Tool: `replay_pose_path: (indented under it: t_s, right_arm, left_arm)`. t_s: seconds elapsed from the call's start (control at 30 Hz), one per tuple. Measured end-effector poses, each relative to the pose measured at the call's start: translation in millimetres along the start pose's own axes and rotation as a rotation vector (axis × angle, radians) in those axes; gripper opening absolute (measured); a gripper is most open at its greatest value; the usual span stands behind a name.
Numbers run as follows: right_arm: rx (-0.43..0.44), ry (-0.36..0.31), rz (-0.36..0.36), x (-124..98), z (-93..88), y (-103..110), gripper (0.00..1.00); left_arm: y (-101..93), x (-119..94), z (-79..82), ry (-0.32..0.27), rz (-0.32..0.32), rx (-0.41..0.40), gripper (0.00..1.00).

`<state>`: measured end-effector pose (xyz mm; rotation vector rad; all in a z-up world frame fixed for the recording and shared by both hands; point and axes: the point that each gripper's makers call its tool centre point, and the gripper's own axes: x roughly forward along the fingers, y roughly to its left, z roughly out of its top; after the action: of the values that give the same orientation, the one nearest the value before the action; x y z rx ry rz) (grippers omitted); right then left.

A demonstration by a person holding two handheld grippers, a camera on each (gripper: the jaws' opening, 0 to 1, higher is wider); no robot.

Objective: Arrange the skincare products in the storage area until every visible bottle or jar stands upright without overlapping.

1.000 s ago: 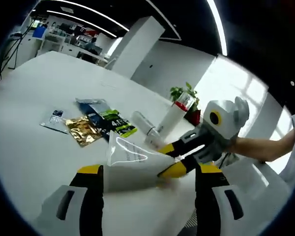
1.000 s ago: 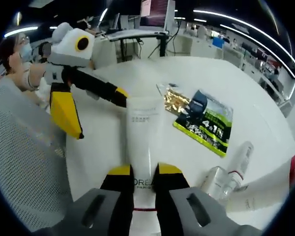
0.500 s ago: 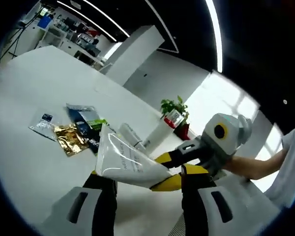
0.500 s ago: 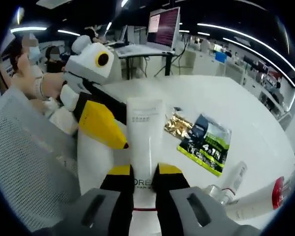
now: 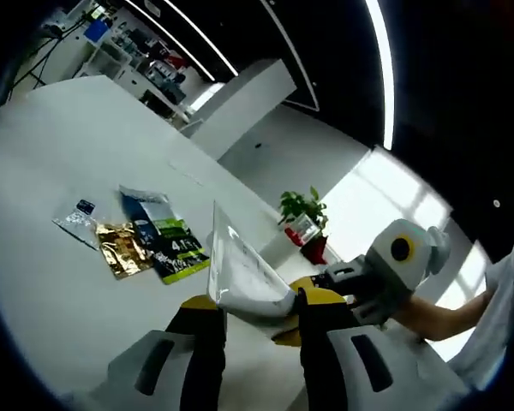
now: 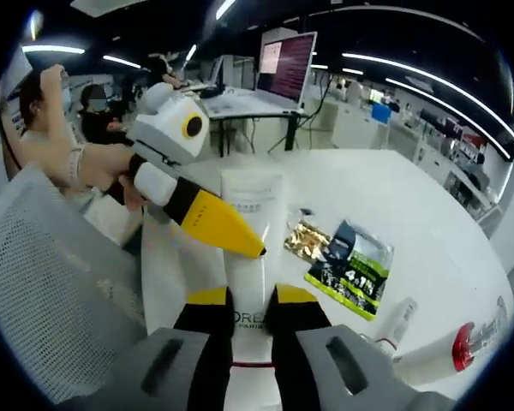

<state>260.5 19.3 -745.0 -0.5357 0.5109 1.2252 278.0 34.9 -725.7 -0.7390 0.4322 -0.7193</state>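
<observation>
On the white table (image 5: 43,171), at the left of the left gripper view, the flat sachets (image 5: 133,244) lie in a loose cluster: a pale one, a gold one, then the dark green-labelled pack. Further right the left gripper (image 5: 255,318) has its jaws pressed against the white tube (image 5: 240,278), which is lifted off the surface and tilted, and the right gripper (image 5: 385,270) reaches in behind it. In the right gripper view the right gripper (image 6: 250,306) pinches the same tube (image 6: 253,231) near its lower end, tube pointing away from the camera. To the right lie a clear-capped bottle (image 6: 394,325) and a red-capped white bottle (image 6: 433,360), both on their sides. My judgement is that the task is at an early stage: nothing stands upright yet, and the tube and both bottles remain to be set up. The room is an open office with desks, a monitor (image 6: 287,64), ceiling light strips and a potted plant (image 5: 301,210)
</observation>
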Motion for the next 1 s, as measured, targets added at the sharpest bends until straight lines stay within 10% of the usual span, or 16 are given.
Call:
replay_pose_path:
  t_s: [1.0]
  right_arm:
    - [0.034, -0.017, -0.072, -26, 3.5, -10, 0.17]
  left_arm:
    - [-31.4, 18, 3.3, 0.092, -0.046, -0.059, 0.17]
